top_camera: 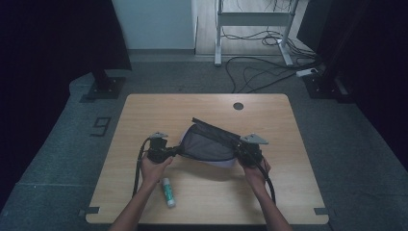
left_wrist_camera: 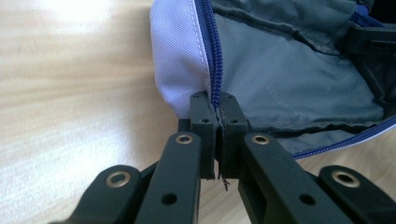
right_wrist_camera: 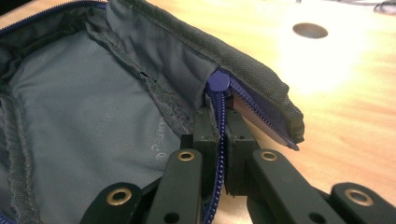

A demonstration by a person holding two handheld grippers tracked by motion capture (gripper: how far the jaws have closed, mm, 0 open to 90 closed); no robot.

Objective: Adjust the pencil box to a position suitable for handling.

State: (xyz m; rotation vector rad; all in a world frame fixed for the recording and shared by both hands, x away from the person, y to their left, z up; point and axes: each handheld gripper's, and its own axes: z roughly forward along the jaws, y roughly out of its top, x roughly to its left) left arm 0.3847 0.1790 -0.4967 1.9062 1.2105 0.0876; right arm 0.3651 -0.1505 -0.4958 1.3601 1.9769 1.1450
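Two hands hold a pouch open over a wooden surface. The pouch, grey-lined with a blue zipper and pale outer fabric, sits at the middle of the surface, stretched between the grippers so its mouth gapes, probably to take something in. The left gripper has its jaws pressed together on the zipper edge at one end; the right gripper pinches the zipper edge at the other. A glue stick lies near the left hand, perhaps waiting to go inside.
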